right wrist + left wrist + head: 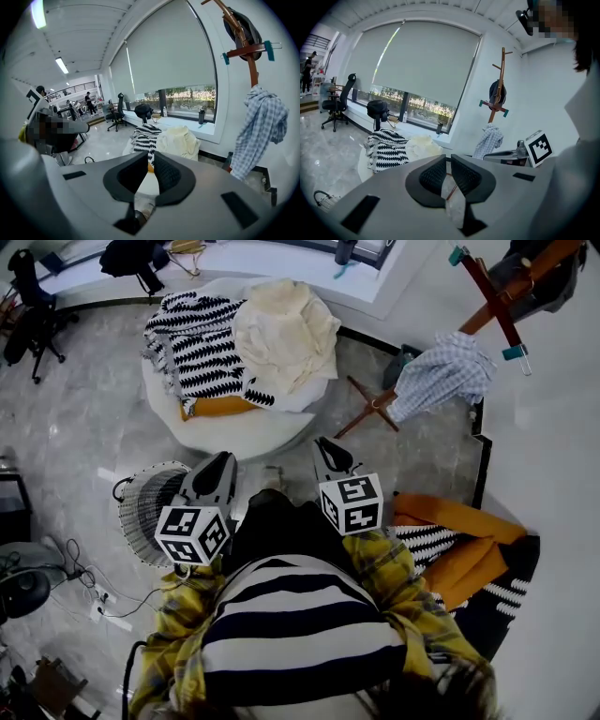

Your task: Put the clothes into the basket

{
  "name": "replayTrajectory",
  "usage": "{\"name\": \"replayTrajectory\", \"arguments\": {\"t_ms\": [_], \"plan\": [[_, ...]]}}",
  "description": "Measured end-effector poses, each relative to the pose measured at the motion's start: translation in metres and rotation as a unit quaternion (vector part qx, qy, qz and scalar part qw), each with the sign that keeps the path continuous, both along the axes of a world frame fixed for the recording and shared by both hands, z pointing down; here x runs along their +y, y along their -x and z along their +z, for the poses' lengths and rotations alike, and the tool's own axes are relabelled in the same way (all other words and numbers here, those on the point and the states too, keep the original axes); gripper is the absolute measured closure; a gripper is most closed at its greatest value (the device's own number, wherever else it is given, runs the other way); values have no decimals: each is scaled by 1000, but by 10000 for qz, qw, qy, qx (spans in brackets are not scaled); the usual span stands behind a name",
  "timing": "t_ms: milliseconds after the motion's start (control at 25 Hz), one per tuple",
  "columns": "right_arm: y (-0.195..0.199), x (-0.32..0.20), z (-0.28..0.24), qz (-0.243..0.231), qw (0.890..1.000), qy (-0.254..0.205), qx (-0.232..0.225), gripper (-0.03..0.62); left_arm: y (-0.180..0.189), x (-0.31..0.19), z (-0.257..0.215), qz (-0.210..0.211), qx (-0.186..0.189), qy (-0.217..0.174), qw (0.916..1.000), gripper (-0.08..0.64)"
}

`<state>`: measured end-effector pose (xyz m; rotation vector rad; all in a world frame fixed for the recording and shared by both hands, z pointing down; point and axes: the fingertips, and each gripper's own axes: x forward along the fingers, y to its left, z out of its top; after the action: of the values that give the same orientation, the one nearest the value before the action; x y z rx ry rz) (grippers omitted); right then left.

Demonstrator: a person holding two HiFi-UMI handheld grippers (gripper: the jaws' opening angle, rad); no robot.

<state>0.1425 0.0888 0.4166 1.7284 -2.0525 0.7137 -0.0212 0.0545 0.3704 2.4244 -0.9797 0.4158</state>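
A heap of clothes lies on the round white table (246,439): a black-and-white patterned garment (202,348), a cream one (286,329) and an orange one (220,407). The wire basket (141,507) stands on the floor, left of my left gripper (223,461). My right gripper (326,448) is beside it; both point toward the table and stop short of the clothes. In the left gripper view the jaws (448,158) stand together with nothing between them. The right gripper (151,154) looks the same, aimed at the patterned garment (146,136).
A wooden coat rack (497,296) at the right carries a blue plaid shirt (441,371). Orange and striped clothes (459,540) lie on the floor at the right. Office chairs (33,306) and cables (94,596) are at the left.
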Motion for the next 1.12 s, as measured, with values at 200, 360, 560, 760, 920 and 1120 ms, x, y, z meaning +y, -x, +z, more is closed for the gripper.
{"name": "replayTrajectory", "arguments": {"t_ms": [200,360,560,760,920,1120], "plan": [[-4,-29,4,-54,9999,78,89,561,-13,-28,11,-4,90,101,9999,515],[-12,-61,8,-78,9998,148,115,561,-19,-60,16,-33,122,158,9998,515],[-18,-102,17,-87,9998,171,81,561,-18,-99,29,-86,115,250,9996,515],[-30,-143,23,-29,9998,127,117,558,-18,-129,43,-5,46,347,9994,515],[-41,-171,38,-143,9994,310,80,506,-23,-147,55,-88,55,511,9986,515],[-50,-212,61,-402,9982,450,46,466,-32,-174,68,-328,58,596,9977,515]]}}
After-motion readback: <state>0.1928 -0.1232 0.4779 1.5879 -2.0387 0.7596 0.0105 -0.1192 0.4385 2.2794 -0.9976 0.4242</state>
